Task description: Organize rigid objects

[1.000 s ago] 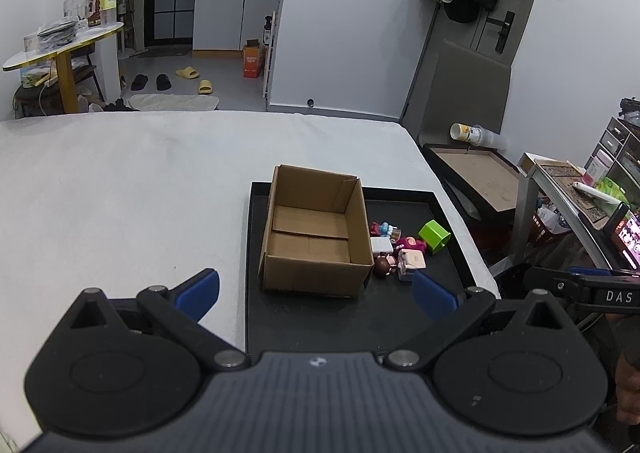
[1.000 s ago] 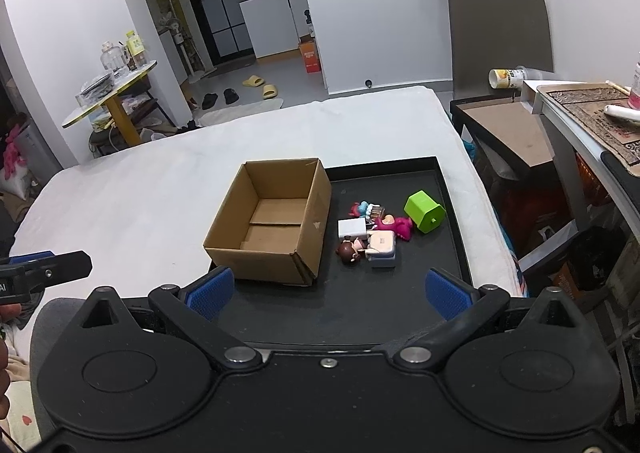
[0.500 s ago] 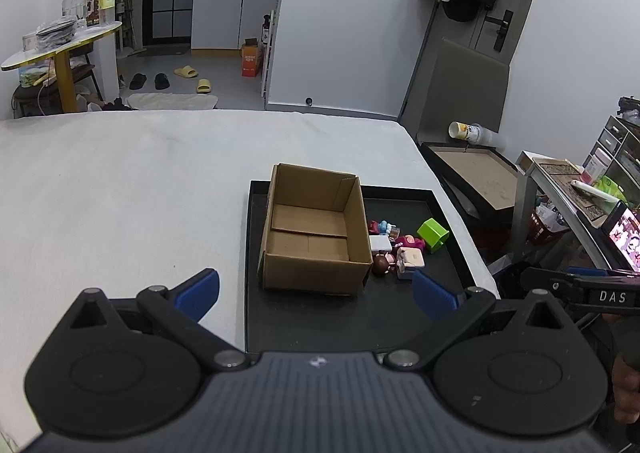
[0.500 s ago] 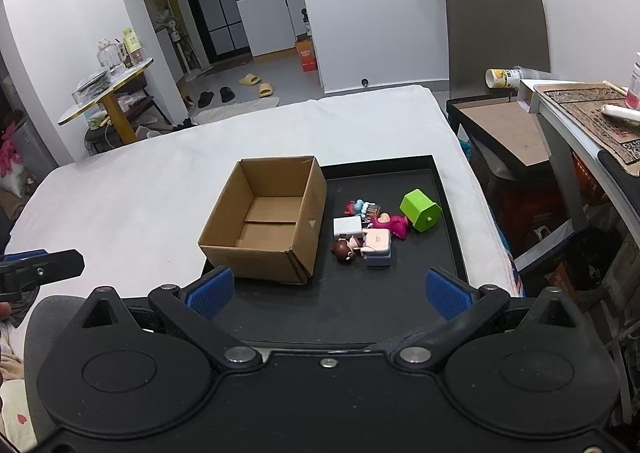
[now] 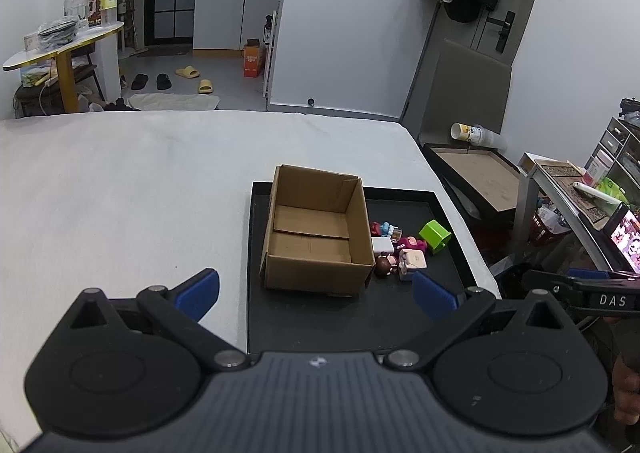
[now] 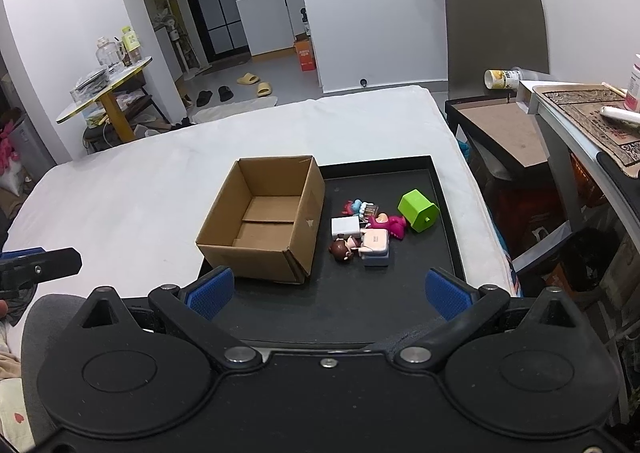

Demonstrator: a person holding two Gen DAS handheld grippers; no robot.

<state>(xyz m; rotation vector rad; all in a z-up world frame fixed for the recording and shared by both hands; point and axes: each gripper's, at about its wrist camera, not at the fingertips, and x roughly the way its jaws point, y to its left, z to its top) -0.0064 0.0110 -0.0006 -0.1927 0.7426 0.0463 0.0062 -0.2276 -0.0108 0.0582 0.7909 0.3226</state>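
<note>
Both tongs are spread wide and hold nothing: the left tongs (image 5: pixel 316 291) hang over the near edge of the black tray (image 5: pixel 256 293), the right tongs (image 6: pixel 327 291) over its near rim (image 6: pixel 340 317), blue pads (image 6: pixel 444 293) apart on either side. The tray lies on a white-covered surface (image 5: pixel 120 193) that may be a bed or a table. On the tray's left part stands an open, empty cardboard box (image 6: pixel 260 221). Just right of the box, a cluster of small toys lies on the tray floor: nearest, a brown-haired doll (image 6: pixel 342 249) touching a pink-and-grey case (image 6: pixel 376 247); behind them a white block (image 6: pixel 345 227) and a magenta figure (image 6: pixel 390 223); farther, a small red-and-blue figure (image 6: pixel 358 208). A green cube (image 6: pixel 418 210) lies tilted at the right of the cluster, near the tray's right wall. Beyond the bed edge stand a grey chair (image 6: pixel 496 29) and a side table (image 6: pixel 104 85) with bottles
</note>
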